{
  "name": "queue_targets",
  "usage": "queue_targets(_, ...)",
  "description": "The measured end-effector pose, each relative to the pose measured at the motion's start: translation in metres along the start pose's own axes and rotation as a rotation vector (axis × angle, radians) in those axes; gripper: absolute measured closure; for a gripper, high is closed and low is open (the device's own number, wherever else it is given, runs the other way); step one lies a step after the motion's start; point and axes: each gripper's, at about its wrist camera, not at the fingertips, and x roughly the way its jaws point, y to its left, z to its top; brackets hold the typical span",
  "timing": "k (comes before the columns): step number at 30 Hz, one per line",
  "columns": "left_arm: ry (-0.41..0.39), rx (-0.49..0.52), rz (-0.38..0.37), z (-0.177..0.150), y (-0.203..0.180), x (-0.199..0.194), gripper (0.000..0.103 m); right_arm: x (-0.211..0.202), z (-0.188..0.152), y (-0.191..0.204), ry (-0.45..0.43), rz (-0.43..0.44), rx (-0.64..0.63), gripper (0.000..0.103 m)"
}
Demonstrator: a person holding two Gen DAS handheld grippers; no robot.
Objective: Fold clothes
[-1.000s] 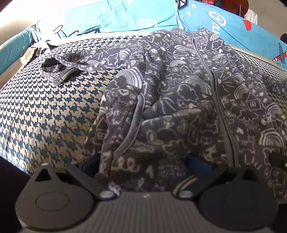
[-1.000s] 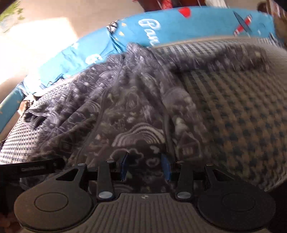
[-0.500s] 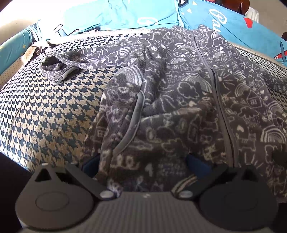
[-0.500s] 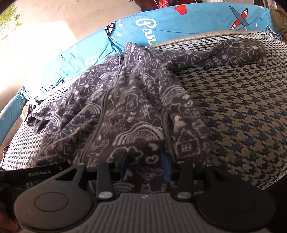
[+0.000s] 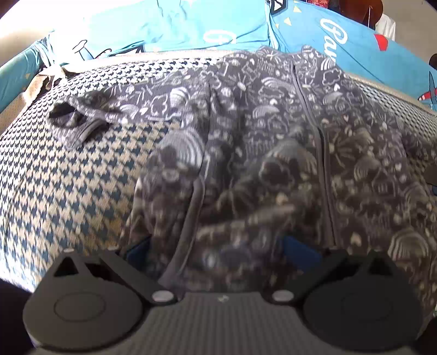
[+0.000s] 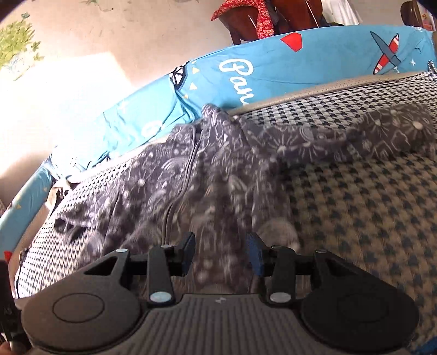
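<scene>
Left wrist view showed our dark grey fleece jacket with white doodle print and a grey zip [image 5: 273,153] spread across the cream-and-navy houndstooth cushion [image 5: 68,177], its collar end against the bright blue printed cover [image 5: 191,24] at the back. One sleeve [image 5: 90,120] lay out to the left, its cuff opening towards us. Our left gripper [image 5: 218,248] had its blue-padded fingers [image 5: 136,250] spread wide, with the jacket's near hem bunched between them; we could not tell whether the pads actually pressed the cloth, since that part was blurred.

From the right wrist view, the same jacket [image 6: 191,177] ran away from us towards the blue cover [image 6: 314,62], and its other sleeve [image 6: 382,128] stretched right over the houndstooth cushion [image 6: 368,204]. Our right gripper [image 6: 221,251] held its fingers [image 6: 252,255] much closer together, a fold of the hem standing between the blue pads. A pale wall [image 6: 109,35] rose behind the cover
</scene>
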Motion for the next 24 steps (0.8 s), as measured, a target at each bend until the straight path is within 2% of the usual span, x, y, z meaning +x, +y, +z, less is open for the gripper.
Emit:
queue_targets(6,0.008,0.000,-0.010,0.017,-0.001,0.006,0.000,0.016,0.020,-0.007,0.011,-0.006,0.016,0.060)
queue_targets(11,0.003,0.001,-0.008,0.015,0.000,0.006,0.000,0.023,0.029,-0.013,0.009,-0.015,0.033,0.060)
queue_targets(24,-0.005,-0.013,-0.039,0.010,-0.002,-0.027,0.000,0.016,0.033,-0.022,-0.032,0.003,0.062,0.060)
